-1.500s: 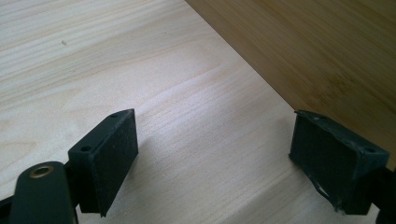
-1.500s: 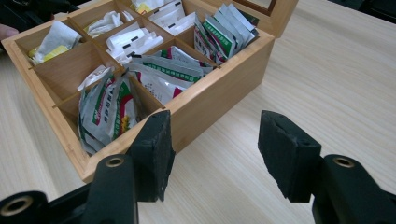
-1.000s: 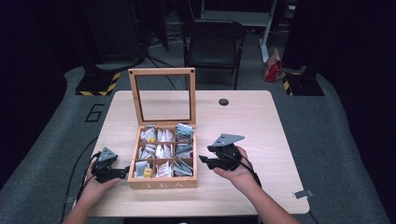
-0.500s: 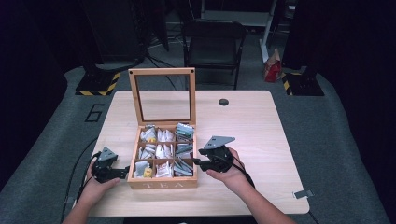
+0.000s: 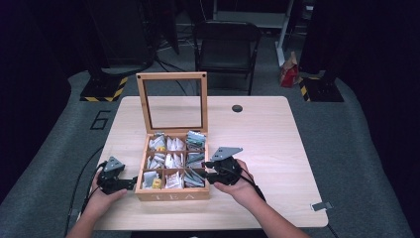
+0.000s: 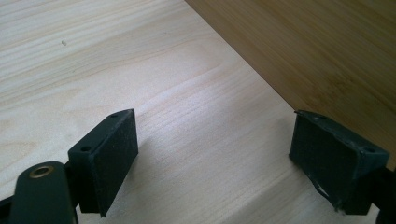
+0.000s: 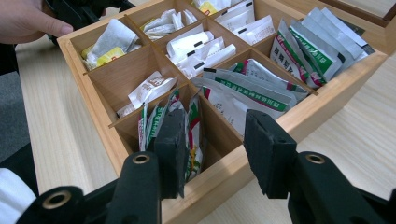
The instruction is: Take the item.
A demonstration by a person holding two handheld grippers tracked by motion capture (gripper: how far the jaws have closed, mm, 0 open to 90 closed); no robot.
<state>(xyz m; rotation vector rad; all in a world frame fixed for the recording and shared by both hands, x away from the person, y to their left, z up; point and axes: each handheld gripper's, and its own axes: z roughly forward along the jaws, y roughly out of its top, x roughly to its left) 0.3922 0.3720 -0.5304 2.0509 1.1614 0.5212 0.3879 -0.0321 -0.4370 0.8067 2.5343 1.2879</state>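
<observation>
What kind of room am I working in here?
Probably a lab or studio recording space, not a home: a light wooden table on grey carpet, dark curtains around, a black folding chair, and yellow-black striped stand bases.

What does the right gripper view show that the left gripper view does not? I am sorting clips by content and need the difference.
The right gripper view alone gives the wooden tea box's compartments with paper tea sachets in them, the right gripper with one jaw dipped among the green-and-white sachets of the nearest compartment, and a hand at the far side. The left gripper view alone gives the left gripper, jaws apart over bare wood, beside the box's plain outer wall. Both share the pale wooden table and the box.
</observation>
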